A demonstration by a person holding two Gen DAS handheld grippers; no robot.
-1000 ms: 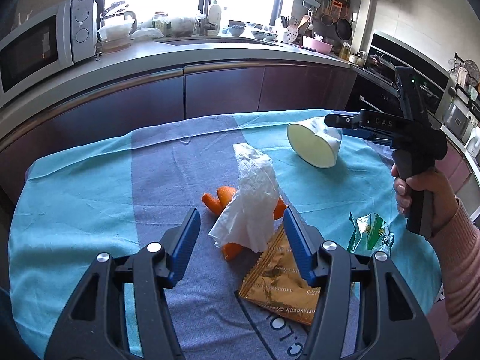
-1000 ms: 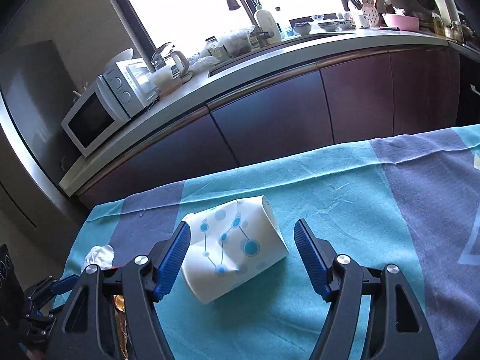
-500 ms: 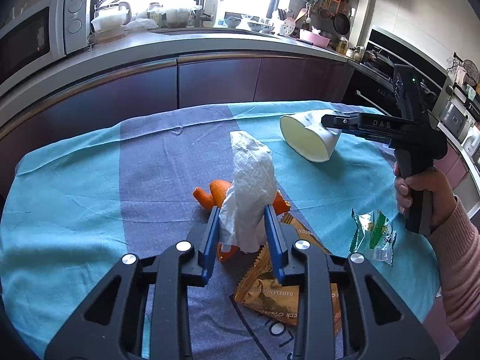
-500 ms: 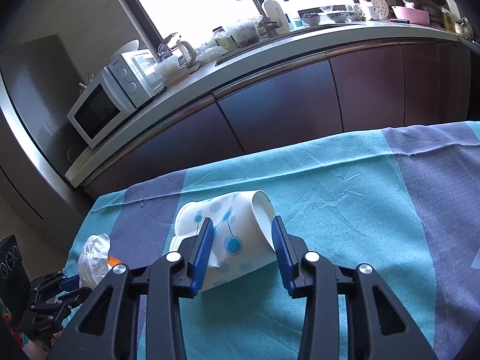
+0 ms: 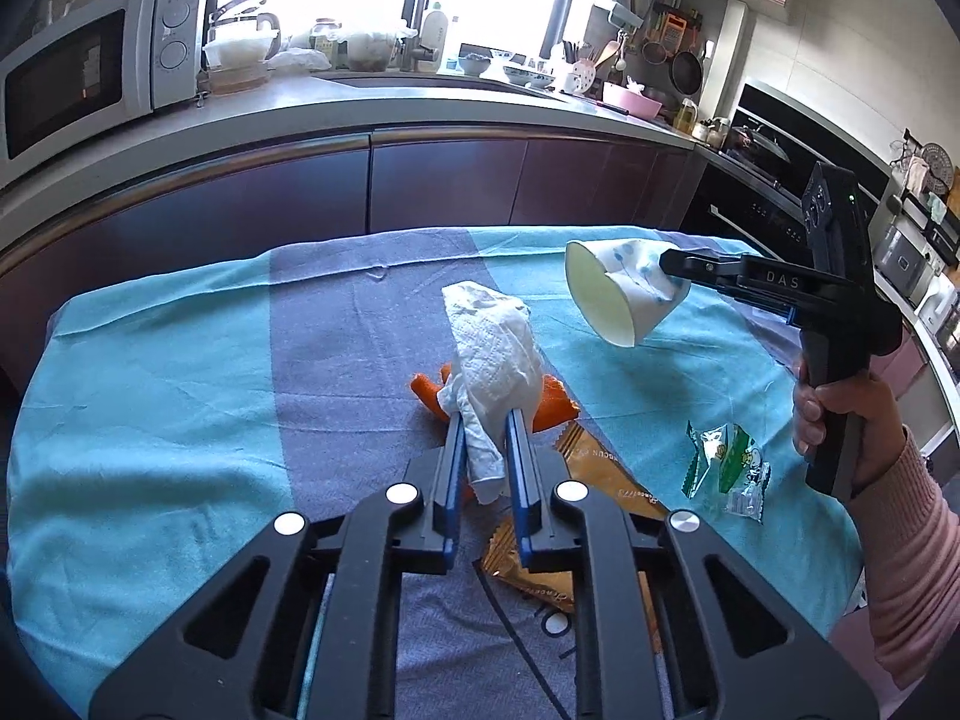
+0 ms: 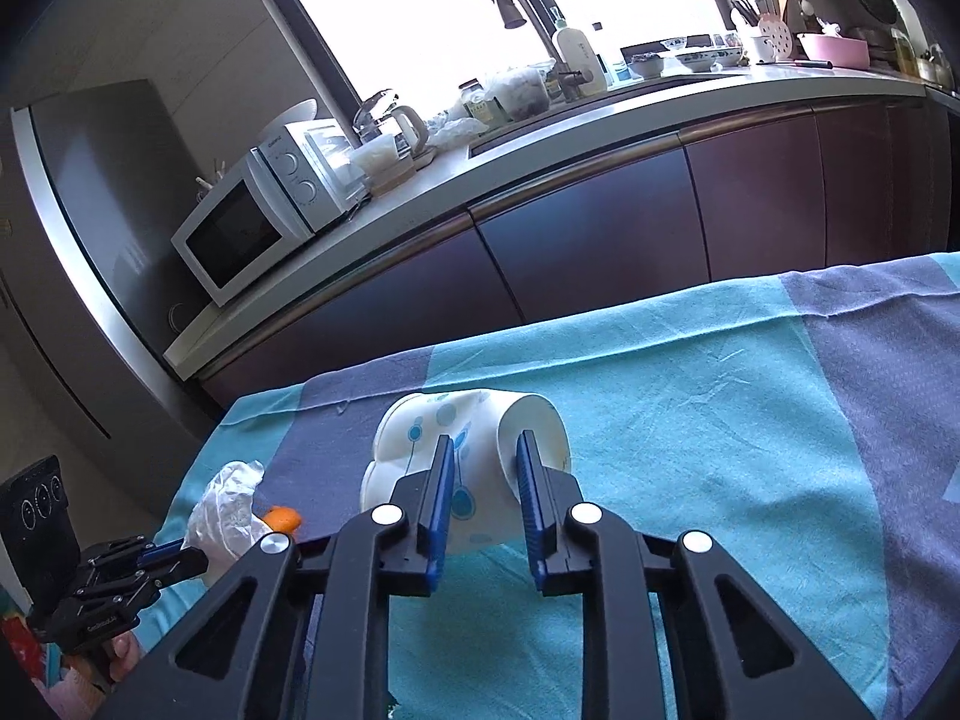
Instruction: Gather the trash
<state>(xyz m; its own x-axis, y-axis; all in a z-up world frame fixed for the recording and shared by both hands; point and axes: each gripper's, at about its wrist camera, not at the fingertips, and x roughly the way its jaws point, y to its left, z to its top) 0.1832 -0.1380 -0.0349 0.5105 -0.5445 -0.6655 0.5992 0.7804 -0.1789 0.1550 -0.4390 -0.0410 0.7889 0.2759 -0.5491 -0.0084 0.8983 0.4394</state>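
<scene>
My left gripper [image 5: 485, 420] is shut on a crumpled white paper napkin [image 5: 492, 354], held upright above orange peel pieces [image 5: 549, 405]. My right gripper [image 6: 480, 447] is shut on a white paper cup with blue dots [image 6: 456, 450], squashed between the fingers and raised off the cloth; the cup [image 5: 621, 294] also shows in the left wrist view with its mouth facing left. The napkin [image 6: 225, 507] and the left gripper [image 6: 180, 558] show at the lower left of the right wrist view.
A gold snack packet [image 5: 591, 474] lies under my left gripper's right finger. A green and clear wrapper [image 5: 726, 468] lies on the cloth at the right. The table has a teal and grey cloth [image 5: 168, 372]. Kitchen counter and dark cabinets [image 5: 420, 180] stand behind.
Both grippers closed from open: the left onto the napkin, the right onto the paper cup, squashing it. The cup has been lifted off the cloth.
</scene>
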